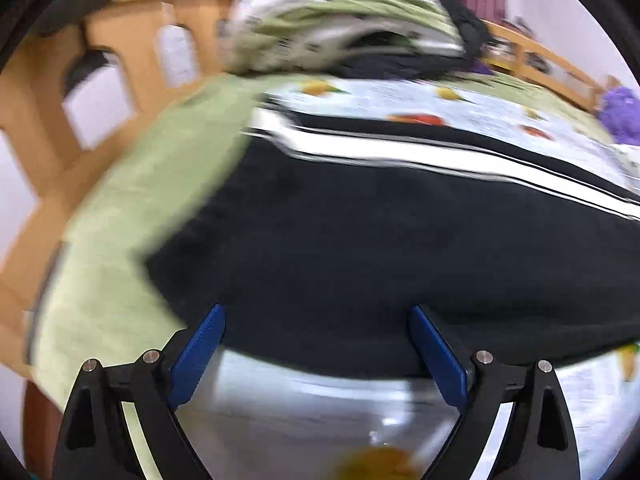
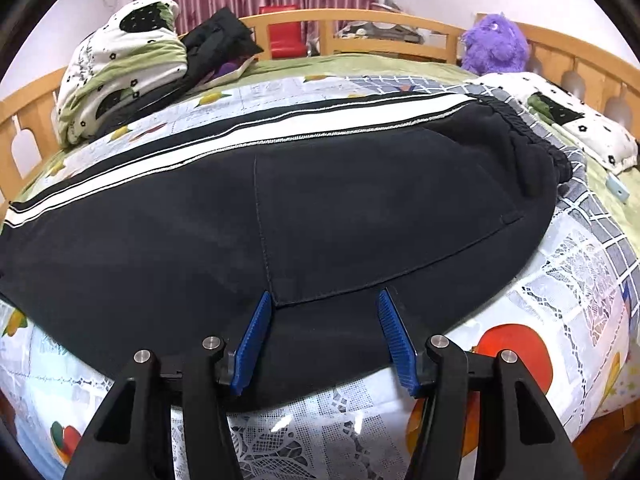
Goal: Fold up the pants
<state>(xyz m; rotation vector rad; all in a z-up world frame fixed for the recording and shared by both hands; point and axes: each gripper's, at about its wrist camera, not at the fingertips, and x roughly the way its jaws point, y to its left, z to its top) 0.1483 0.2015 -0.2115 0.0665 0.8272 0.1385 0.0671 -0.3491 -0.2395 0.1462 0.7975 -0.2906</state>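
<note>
Black pants [image 2: 320, 200] with a white side stripe [image 2: 224, 136] lie flat across the bed, waistband [image 2: 532, 136] at the right. My right gripper [image 2: 325, 296] is open, its blue fingers over the near edge of the pants by a pocket seam. In the blurred left wrist view the pants [image 1: 360, 240] fill the middle, with the stripe [image 1: 400, 156] along their far edge. My left gripper [image 1: 316, 312] is open at their near edge, holding nothing.
A patterned bedspread [image 2: 560, 300] covers the bed. A folded quilt [image 2: 120, 72] and dark clothes [image 2: 216, 44] are piled at the back left. A purple plush toy [image 2: 496, 44] and a pillow [image 2: 580, 128] sit at the right. A wooden bed rail [image 2: 360, 20] surrounds the bed.
</note>
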